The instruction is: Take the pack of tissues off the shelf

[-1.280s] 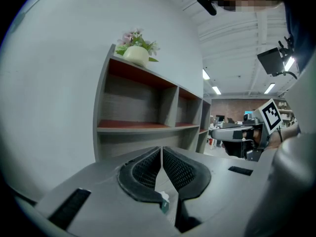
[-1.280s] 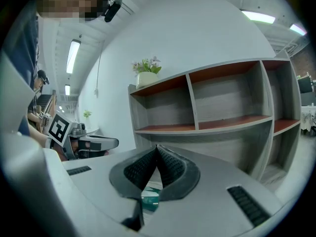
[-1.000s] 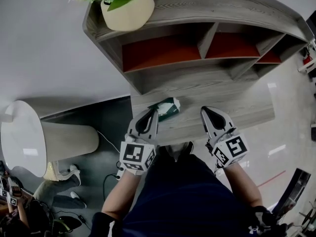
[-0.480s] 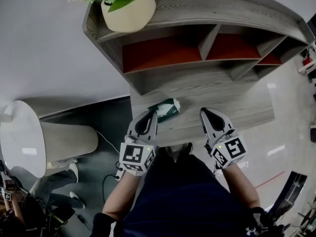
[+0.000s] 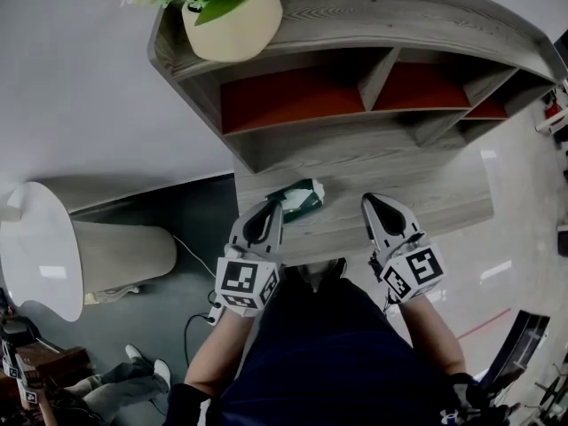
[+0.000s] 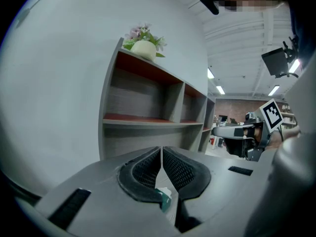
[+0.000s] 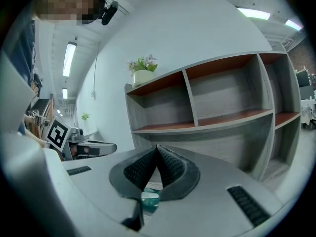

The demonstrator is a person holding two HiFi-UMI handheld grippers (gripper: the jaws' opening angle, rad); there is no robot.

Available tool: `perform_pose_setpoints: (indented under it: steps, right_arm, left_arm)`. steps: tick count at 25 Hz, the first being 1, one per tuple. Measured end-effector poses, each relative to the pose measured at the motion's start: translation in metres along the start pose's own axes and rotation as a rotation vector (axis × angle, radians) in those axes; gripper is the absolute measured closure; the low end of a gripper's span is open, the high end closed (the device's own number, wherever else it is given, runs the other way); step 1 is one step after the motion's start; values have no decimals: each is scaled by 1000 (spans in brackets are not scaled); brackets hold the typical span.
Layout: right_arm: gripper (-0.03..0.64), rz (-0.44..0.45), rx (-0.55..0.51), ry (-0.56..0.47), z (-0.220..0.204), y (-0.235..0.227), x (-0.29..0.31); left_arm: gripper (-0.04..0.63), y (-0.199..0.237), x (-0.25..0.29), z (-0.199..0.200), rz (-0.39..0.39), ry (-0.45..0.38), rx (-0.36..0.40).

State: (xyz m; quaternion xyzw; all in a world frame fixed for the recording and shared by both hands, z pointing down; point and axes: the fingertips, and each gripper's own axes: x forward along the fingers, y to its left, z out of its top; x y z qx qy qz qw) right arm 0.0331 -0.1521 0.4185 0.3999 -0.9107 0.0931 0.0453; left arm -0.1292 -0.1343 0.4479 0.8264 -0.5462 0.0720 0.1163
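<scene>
I count one green-and-white pack of tissues (image 5: 298, 196), one grey wooden shelf unit (image 5: 373, 162) with three red-floored compartments, one cream flowerpot (image 5: 235, 20) on top, and my two grippers. The left gripper (image 5: 276, 205) has its jaws pressed together on nothing. The pack lies on the lower ledge just beside its tip, at one o'clock. The right gripper (image 5: 366, 200) is likewise closed and empty (pack at nine o'clock, apart). The pack's print is too small to read.

The right gripper (image 7: 157, 148), jaws closed together, is facing the wooden shelf (image 7: 224, 123), a green tissue pack (image 7: 149, 200) showing beneath.
</scene>
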Motion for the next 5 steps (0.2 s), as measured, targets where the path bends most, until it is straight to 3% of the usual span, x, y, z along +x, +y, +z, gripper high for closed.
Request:
perform_pose_setpoints:
  steps: [5]
  right_arm:
    - [612, 2, -1, 5, -1, -1, 4]
  left_arm:
    - [566, 0, 5, -1, -7, 3, -3]
